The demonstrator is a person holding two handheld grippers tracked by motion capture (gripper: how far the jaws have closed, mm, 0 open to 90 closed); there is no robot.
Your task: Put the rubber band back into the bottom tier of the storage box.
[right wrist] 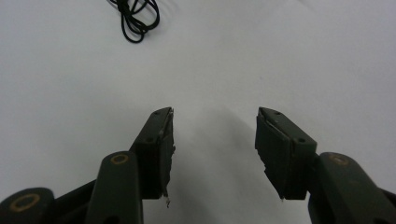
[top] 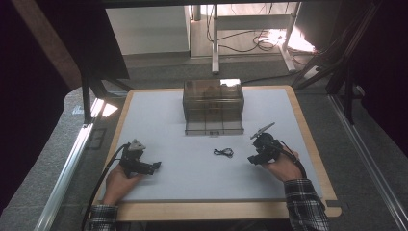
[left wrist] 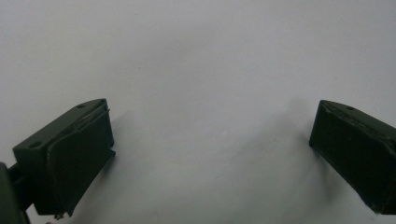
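A small black coiled cord [top: 223, 152] lies on the white table mat [top: 192, 180], a little in front of a clear brownish drawer box [top: 213, 107]. In the right gripper view the cord [right wrist: 135, 18] sits at the top left, well ahead of my right gripper [right wrist: 215, 116], whose jaws stand partly apart with only bare mat between them. In the high view my right gripper [top: 251, 160] is to the right of the cord, pointing toward it. My left gripper [top: 156, 166] rests low at the left of the mat. Its jaws [left wrist: 212, 112] are spread wide over bare mat.
The drawer box stands at the back middle of the mat. A wooden rim [top: 308, 139] frames the mat. Metal rails [top: 72, 154] and dark stands flank the table, and desk legs and cables [top: 255, 43] lie on the floor behind.
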